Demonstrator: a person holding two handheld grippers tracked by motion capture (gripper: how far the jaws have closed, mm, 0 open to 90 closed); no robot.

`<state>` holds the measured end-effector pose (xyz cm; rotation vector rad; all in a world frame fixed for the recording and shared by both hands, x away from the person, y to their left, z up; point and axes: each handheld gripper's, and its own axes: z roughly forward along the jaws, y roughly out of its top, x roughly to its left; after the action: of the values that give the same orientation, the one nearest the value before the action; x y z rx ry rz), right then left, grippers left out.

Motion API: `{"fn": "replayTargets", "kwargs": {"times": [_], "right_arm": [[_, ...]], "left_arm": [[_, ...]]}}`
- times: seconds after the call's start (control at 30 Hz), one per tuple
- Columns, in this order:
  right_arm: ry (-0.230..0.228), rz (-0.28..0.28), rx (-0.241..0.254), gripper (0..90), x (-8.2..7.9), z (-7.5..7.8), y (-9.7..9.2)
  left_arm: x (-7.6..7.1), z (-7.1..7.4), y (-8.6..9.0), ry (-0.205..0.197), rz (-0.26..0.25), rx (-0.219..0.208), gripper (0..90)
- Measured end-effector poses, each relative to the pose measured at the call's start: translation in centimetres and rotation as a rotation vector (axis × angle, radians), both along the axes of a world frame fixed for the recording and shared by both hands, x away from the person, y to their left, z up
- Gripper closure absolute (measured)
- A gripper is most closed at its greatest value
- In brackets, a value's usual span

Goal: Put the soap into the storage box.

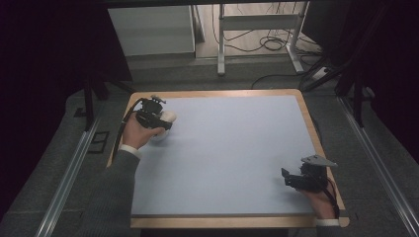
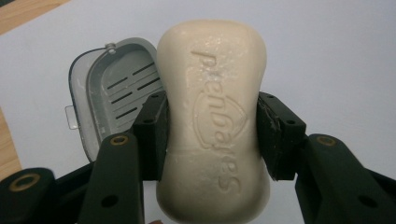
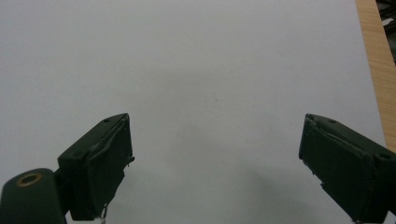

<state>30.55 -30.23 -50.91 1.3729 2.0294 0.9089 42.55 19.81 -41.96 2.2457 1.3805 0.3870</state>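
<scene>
High view: left gripper (image 1: pixel 160 118) near the desk's (image 1: pixel 227 148) far-left corner; right gripper (image 1: pixel 302 177) parked by the near-right corner, likely standby.
Left gripper view: jaws clamped across the soap bar's (image 2: pixel 215 121) waist, soap dish (image 2: pixel 109 88) open just beyond, probably its destination.
Right gripper view: jaws wide apart, empty.

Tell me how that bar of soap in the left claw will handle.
The soap bar looks rigid: the pads pinch its narrow waist without denting it. Its smooth, rounded sides probably make it slippery, so it could squirt out. Being flat, it seems unlikely to roll once laid down.
</scene>
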Motion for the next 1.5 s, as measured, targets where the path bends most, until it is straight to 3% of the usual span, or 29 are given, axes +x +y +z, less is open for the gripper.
{"fn": "replayTargets", "kwargs": {"times": [1.27,1.4,1.5], "right_arm": [[0.009,-0.005,-0.006,9.4,0.1,-0.3,-0.2],[0.009,-0.007,-0.005,9.4,0.2,-0.3,-0.3],[0.009,-0.009,-0.007,9.4,0.2,-0.3,-0.3]], "left_arm": [[4.6,-4.5,2.4,0.098,0.136,0.022,49.7],[4.7,-5.0,2.5,0.09,0.148,0.015,48.1],[4.3,-4.2,2.5,0.043,0.142,-0.012,42.0]]}}
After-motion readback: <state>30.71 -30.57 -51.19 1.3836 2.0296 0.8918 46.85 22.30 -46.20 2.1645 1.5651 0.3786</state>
